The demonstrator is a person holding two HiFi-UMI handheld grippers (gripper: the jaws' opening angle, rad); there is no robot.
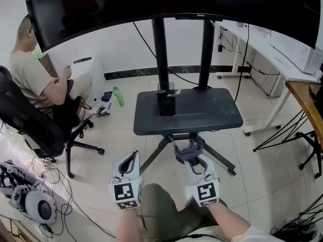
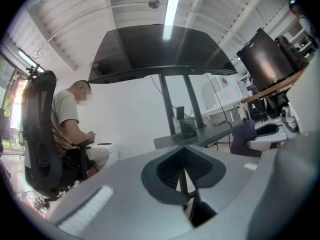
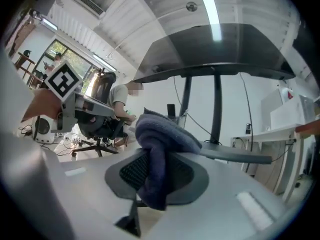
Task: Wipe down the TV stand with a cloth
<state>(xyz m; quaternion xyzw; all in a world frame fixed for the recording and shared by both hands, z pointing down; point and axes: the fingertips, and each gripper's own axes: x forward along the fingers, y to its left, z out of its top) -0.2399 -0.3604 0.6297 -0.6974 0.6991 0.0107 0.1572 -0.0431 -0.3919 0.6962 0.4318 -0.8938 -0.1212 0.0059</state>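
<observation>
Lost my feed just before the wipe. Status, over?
Left gripper jaws shut, empty. Right gripper shut on dark cloth, short of the TV stand shelf. Small black device sits on shelf by the posts.

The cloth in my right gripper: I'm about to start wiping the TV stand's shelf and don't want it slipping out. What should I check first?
1. Cloth gripped: ok, the right gripper is shut on it, bunched up.
2. Left gripper free: ok, shut with nothing in it.
3. Cloth on the shelf: not ok, it hangs short of the front edge.
4. Shelf free of obstacles: not ok, a small dark device stands by the left post.
5. Seated person out of the way: ok, apart from the stand.
6. Where the shelf is dirty: cannot tell.
</observation>
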